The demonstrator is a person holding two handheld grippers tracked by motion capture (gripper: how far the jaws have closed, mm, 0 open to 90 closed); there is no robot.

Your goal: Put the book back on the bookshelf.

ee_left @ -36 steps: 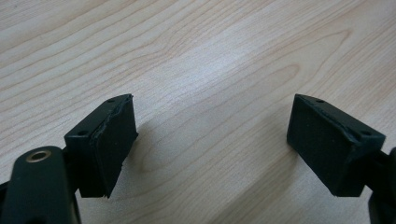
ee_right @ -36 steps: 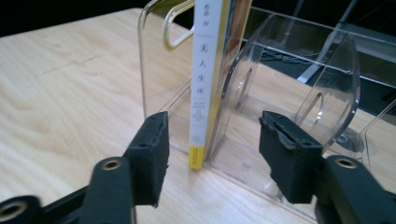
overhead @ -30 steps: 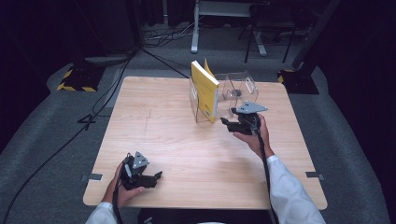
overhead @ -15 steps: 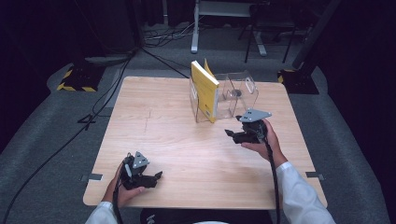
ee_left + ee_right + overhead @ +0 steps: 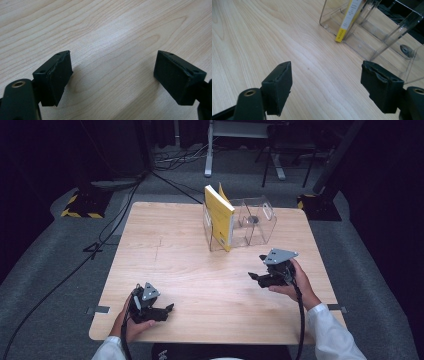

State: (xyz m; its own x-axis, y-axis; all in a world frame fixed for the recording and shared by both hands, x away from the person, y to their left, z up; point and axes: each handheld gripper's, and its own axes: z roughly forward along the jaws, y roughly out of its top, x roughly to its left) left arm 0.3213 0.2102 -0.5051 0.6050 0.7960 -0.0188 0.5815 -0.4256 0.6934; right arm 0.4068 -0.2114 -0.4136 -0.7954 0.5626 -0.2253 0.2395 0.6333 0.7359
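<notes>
On the wooden bench [image 5: 190,265], a yellow book [image 5: 220,217] stands upright in the left compartment of a clear plastic organizer [image 5: 250,222] near the far edge. Nearby, the right gripper [image 5: 257,277] hangs off the organizer's near side, its jaws just opened wide with nothing between them. At the near left corner, the left gripper [image 5: 167,309] rests with jaws apart, empty.

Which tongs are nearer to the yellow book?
Right. The right tongs sit open just in front of the yellow book standing in the clear holder; the left tongs rest open at the table's near edge, far from it.
</notes>
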